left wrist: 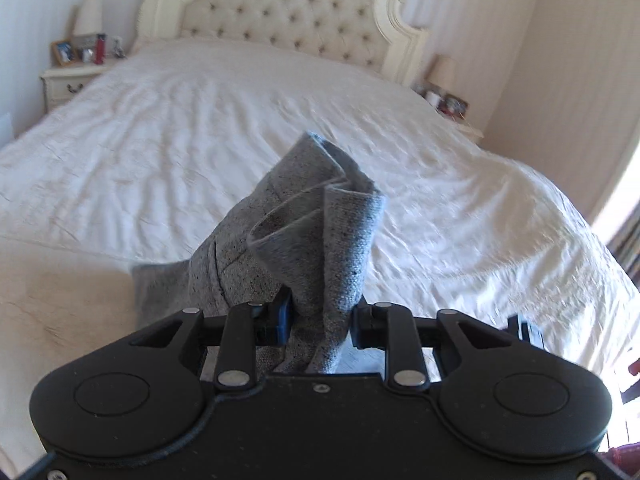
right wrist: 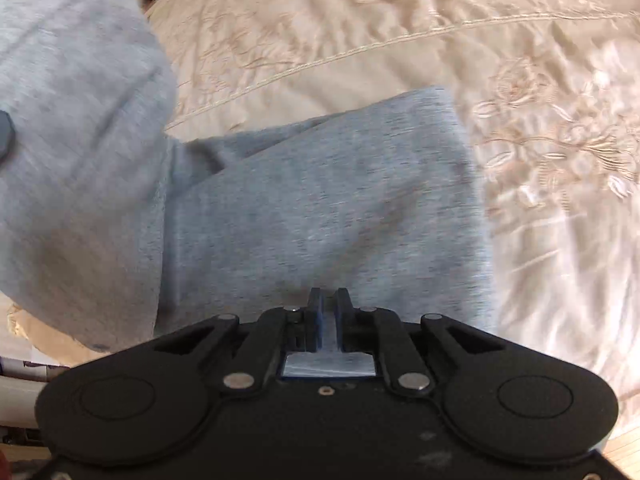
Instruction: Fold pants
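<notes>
The grey pants [left wrist: 304,216] rise in a bunched fold out of my left gripper [left wrist: 320,316], whose jaws are shut on the thick wad of cloth, held above the foot of the bed. In the right wrist view a folded length of the pants [right wrist: 320,200] lies flat on the embroidered bedspread [right wrist: 540,140]. Another part of them [right wrist: 80,120] hangs lifted at the left. My right gripper [right wrist: 329,308] hovers over the near edge of the flat part. Its fingers stand a narrow gap apart, and I see no cloth pinched between them.
The white bed [left wrist: 180,140] stretches ahead to a tufted headboard [left wrist: 280,12]. A nightstand [left wrist: 68,80] with a lamp, frames and a red bottle stands at the left, and another cluttered nightstand [left wrist: 448,102] at the right. The bed's edge drops off on the right.
</notes>
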`<act>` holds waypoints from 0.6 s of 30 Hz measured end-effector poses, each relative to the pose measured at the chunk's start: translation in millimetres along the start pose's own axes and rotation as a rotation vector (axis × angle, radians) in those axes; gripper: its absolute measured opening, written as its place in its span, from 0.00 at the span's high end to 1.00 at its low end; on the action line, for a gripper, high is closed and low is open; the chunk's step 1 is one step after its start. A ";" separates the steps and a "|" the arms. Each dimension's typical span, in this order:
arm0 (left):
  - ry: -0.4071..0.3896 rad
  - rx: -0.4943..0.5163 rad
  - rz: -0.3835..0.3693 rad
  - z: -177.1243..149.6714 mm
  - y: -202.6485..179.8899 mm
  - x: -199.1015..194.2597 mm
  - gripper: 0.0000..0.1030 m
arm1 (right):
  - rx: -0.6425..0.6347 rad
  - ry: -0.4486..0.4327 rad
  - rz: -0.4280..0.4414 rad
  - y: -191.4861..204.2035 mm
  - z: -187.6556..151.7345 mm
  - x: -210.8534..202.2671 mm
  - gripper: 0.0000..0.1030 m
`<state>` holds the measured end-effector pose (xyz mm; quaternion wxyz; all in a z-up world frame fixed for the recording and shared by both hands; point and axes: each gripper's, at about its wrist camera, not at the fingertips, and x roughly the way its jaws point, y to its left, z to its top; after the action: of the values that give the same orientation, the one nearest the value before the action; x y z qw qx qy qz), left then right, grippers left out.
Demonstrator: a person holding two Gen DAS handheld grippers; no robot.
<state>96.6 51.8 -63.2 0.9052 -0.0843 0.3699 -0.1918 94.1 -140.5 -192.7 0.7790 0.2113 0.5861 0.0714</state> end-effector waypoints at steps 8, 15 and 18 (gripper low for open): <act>0.180 0.047 -0.078 -29.3 -37.9 48.4 0.66 | -0.030 0.026 -0.041 -43.0 6.3 -14.3 0.93; 0.171 -0.077 0.131 -28.2 10.5 41.5 0.63 | -0.025 0.030 -0.020 -61.5 10.2 -30.5 0.91; 0.284 -0.119 0.209 -47.1 40.8 61.3 0.63 | -0.013 0.025 -0.023 -59.8 14.2 -28.7 0.89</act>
<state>115.2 63.5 -147.8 0.8523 -0.0706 0.5113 -0.0844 90.7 -208.1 -189.0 0.7737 0.1985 0.5978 0.0687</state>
